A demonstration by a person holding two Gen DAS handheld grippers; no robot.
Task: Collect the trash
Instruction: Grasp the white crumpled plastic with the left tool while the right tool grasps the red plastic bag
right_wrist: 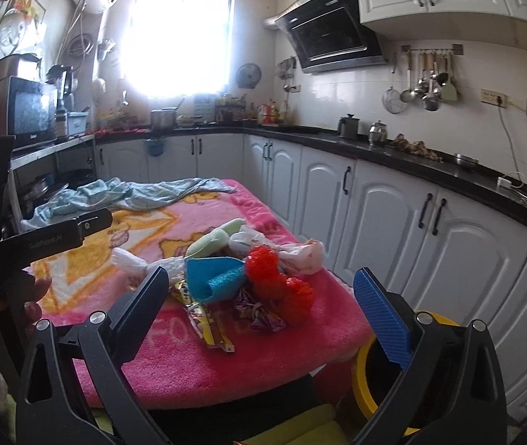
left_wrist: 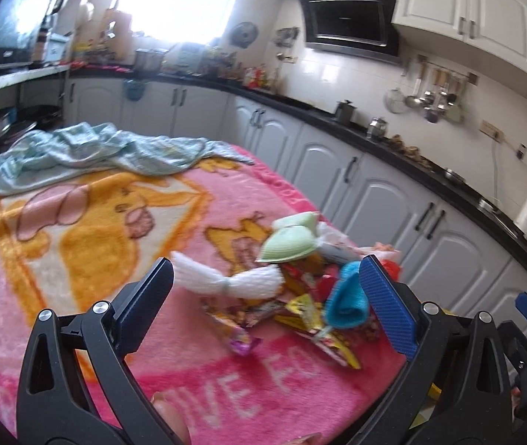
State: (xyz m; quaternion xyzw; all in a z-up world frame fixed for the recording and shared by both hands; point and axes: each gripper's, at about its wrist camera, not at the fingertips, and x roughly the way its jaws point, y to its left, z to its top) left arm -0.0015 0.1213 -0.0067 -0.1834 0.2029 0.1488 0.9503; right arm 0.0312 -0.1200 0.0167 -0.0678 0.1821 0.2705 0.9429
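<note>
A: Hovering, both tongs were spread wide and empty: left tongs (left_wrist: 267,296), right tongs (right_wrist: 263,296). Wrappers (left_wrist: 300,319) lay just ahead, tangled under the blue sock (left_wrist: 343,296).

B: Judged best to pinch a wrapper's free end, clear of the red balls (right_wrist: 282,282). Surface (right_wrist: 226,363) edge sat close; yellow bin (right_wrist: 361,371) below the right tongs.

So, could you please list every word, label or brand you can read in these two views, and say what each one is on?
"IVE FO": white letters, cut off, on the pink fleece blanket.
"FO": the same lettering in the right wrist view, partly hidden by the yellow snack wrapper.
Embossed brand on the black left gripper: too blurred to read surely.
Logo on the black microwave: too small.
Wrapper print: blurred.
</note>
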